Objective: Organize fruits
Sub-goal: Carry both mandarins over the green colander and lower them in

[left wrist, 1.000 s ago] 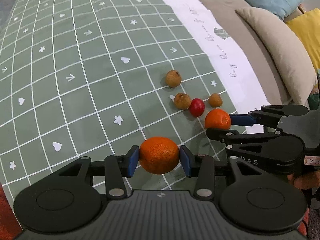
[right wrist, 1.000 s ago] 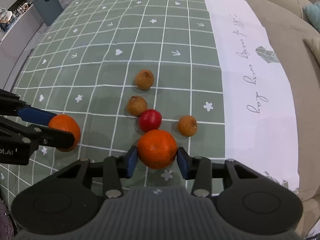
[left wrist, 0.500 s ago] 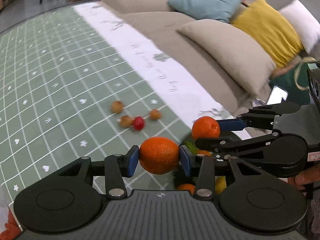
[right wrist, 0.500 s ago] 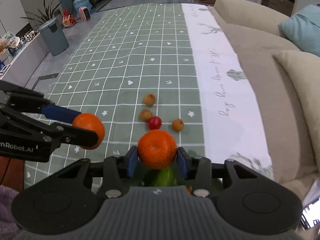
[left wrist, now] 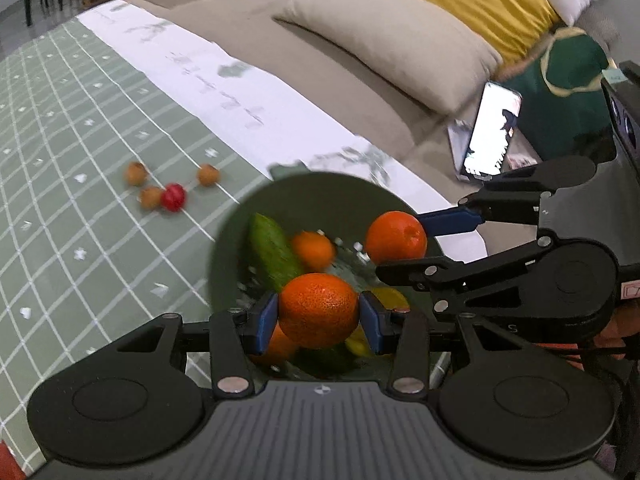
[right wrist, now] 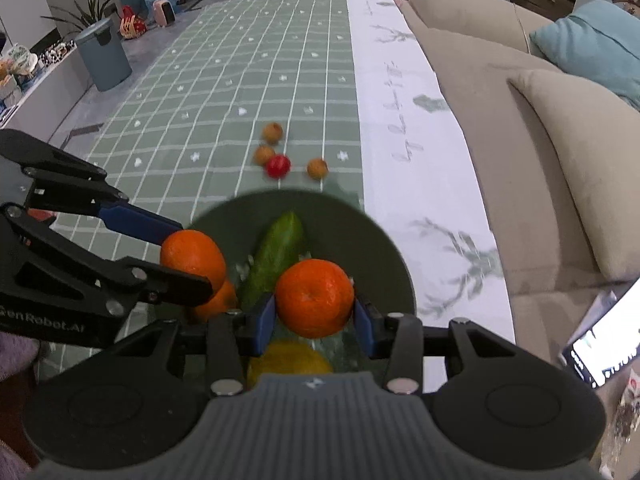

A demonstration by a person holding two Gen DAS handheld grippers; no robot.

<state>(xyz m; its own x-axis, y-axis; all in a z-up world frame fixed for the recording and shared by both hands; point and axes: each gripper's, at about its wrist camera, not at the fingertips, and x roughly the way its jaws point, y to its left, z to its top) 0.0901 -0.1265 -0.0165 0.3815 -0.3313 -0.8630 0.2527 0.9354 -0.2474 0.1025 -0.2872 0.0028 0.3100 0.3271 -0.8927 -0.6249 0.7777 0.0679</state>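
Orange fruit, left wrist view: left hand-held gripper (left wrist: pixel 318 318) pinching one orange (left wrist: pixel 318 308) above green bowl (left wrist: pixel 320 188); bowl already holds cucumber (left wrist: pixel 272 248) and smaller orange (left wrist: pixel 312 249); small brown and red fruits (left wrist: pixel 173 197) lie loose on checked cloth (left wrist: pixel 80 140). Right wrist view: right hand-held gripper (right wrist: pixel 314 314) pinching second orange (right wrist: pixel 314 298) over same bowl (right wrist: pixel 352 224), beside cucumber (right wrist: pixel 276 254), lemon (right wrist: pixel 288 356) below. Step judged: delivery to bowl. Next move calls for lowering, spreading both grippers, then collecting loose fruits (right wrist: pixel 278 165).
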